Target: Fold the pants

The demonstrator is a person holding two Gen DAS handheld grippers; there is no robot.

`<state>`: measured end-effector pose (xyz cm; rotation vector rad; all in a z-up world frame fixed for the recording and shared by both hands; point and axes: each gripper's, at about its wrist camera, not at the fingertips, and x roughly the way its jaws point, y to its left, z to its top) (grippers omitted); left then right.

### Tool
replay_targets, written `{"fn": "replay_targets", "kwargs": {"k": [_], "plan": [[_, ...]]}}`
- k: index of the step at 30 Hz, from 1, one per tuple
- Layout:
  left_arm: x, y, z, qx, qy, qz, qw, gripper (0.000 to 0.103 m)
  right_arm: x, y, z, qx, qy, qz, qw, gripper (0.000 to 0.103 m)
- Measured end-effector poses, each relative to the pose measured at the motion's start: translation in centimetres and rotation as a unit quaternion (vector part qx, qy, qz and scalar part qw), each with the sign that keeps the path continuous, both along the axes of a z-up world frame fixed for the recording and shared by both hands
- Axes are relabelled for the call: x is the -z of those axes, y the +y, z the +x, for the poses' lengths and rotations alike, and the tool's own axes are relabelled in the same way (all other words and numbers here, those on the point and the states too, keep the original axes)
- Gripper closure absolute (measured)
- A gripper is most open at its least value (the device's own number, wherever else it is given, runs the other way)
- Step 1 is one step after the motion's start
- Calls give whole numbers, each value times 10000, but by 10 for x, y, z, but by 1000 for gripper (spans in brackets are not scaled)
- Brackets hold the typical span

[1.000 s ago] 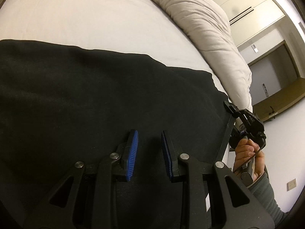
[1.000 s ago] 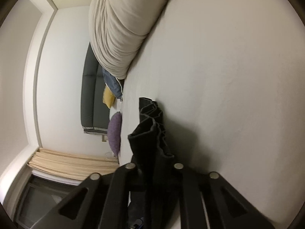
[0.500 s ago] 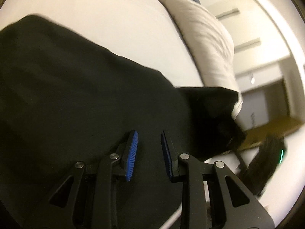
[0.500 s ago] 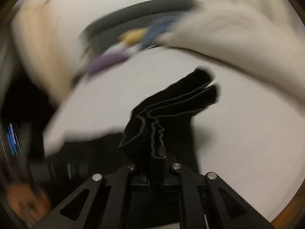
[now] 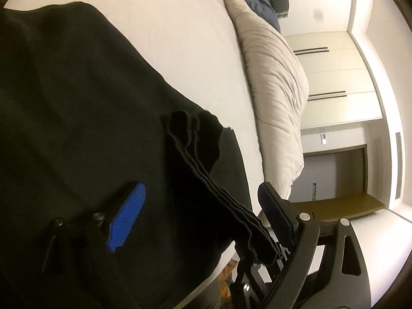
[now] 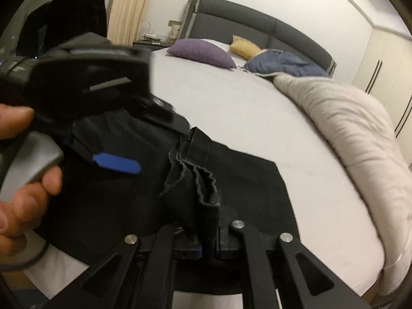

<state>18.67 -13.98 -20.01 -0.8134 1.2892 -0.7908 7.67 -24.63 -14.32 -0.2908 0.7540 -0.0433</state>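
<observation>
The black pants (image 5: 77, 108) lie spread on the white bed sheet (image 5: 180, 38). My left gripper (image 5: 203, 203) is open wide just above them, its blue pads (image 5: 126, 216) far apart. A bunched hem of the pants (image 5: 226, 193) hangs between its fingers, held from the right. My right gripper (image 6: 208, 242) is shut on that bunched hem (image 6: 198, 190) and holds it above the flat part of the pants (image 6: 244, 180). The left gripper (image 6: 113, 162) shows at the left of the right wrist view, held by a hand.
A rolled beige duvet (image 6: 355, 134) lies along the bed's right side. Purple (image 6: 200, 51) and yellow (image 6: 244, 49) pillows and a blue blanket (image 6: 283, 64) sit by the grey headboard (image 6: 257, 31). White wardrobes (image 5: 334, 82) stand beyond the bed.
My right gripper has swung the bunched hem over the pants toward the left gripper. My left gripper has opened wider and now has the hem between its fingers.
</observation>
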Motion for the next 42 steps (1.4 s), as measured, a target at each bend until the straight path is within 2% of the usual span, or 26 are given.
{"fn": "replay_targets", "kwargs": {"k": [3, 5, 7, 8, 9, 11, 15, 21, 23, 27, 31, 34, 35, 36, 37, 39, 42], "plan": [[-8, 1, 4, 157, -69, -57, 9998, 14, -1, 18, -3, -209, -21, -253, 9995, 95], [-18, 3, 10, 345, -219, -78, 9991, 24, -1, 28, -4, -321, -35, -304, 9990, 95], [-25, 3, 14, 606, -317, 102, 9976, 62, -2, 37, -3, -397, -23, -274, 9988, 95], [-25, 6, 16, 704, -328, 182, 9968, 73, -3, 41, -3, -420, -37, -268, 9988, 95], [-26, 10, 18, 771, -364, 295, 9959, 83, -4, 43, -2, -443, -49, -252, 9987, 95], [-29, 20, 17, 854, -481, 468, 9941, 89, -8, 52, -1, -531, -89, -217, 9983, 95], [-37, 46, 16, 877, -647, 677, 9917, 92, -11, 73, 4, -784, -84, -85, 9969, 95], [-40, 86, 20, 716, -680, 1063, 9894, 92, 0, 117, 14, -1202, 83, -5, 9927, 95], [-32, 116, 22, 678, -667, 1145, 9889, 92, 4, 123, 17, -1249, 165, 54, 9920, 95], [-13, 150, 19, 563, -596, 1214, 9892, 92, 13, 133, 19, -1306, 356, 167, 9907, 94], [7, 170, 12, 510, -571, 1416, 9870, 92, 23, 139, 16, -1387, 551, 248, 9885, 89], [18, 179, 9, 524, -618, 1436, 9863, 92, 42, 132, 27, -1342, 963, 446, 9852, 85], [18, 184, 8, 504, -624, 1415, 9867, 92, 41, 129, 28, -1325, 944, 491, 9855, 84], [18, 189, 7, 486, -614, 1422, 9867, 91, 37, 125, 27, -1327, 993, 607, 9843, 75], [16, 186, 7, 468, -604, 1462, 9863, 91, 33, 120, 26, -1346, 1083, 757, 9820, 55], [8, 195, 2, 424, -638, 1668, 9830, 91, 24, 106, 19, -1389, 1198, 1045, 9775, 31], [-14, 212, -8, 225, -889, 2146, 9724, 91, 3, 76, 2, -1608, 1281, 1837, 9612, 30]]}}
